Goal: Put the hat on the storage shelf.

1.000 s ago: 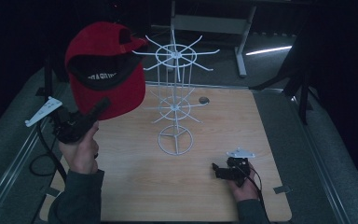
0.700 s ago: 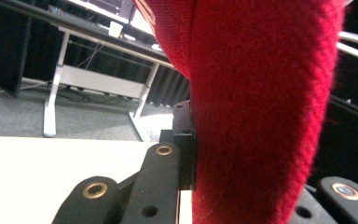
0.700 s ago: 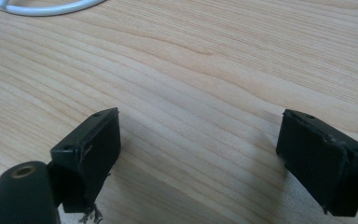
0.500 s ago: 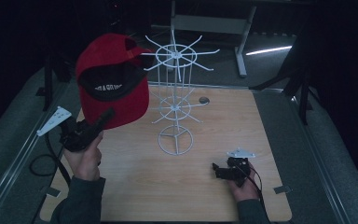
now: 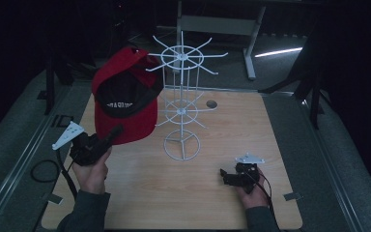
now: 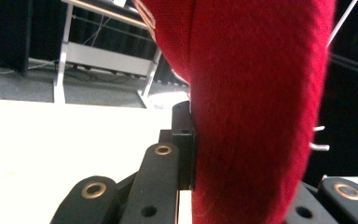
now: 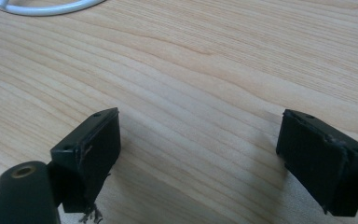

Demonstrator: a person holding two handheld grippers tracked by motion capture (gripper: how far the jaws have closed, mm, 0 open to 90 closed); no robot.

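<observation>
You've got a white wire rack (image 5: 181, 108) standing mid-table (image 5: 280, 145), a small round hole (image 5: 211, 104) just right of it, far side.

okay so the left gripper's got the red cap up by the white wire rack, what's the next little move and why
Probably ease the red cap a little further toward the white wire rack and lower it onto a top prong. The left gripper is shut on the brim, the cap hangs just beside the upper arms, not yet hooked. The right gripper rests open on the table.
</observation>
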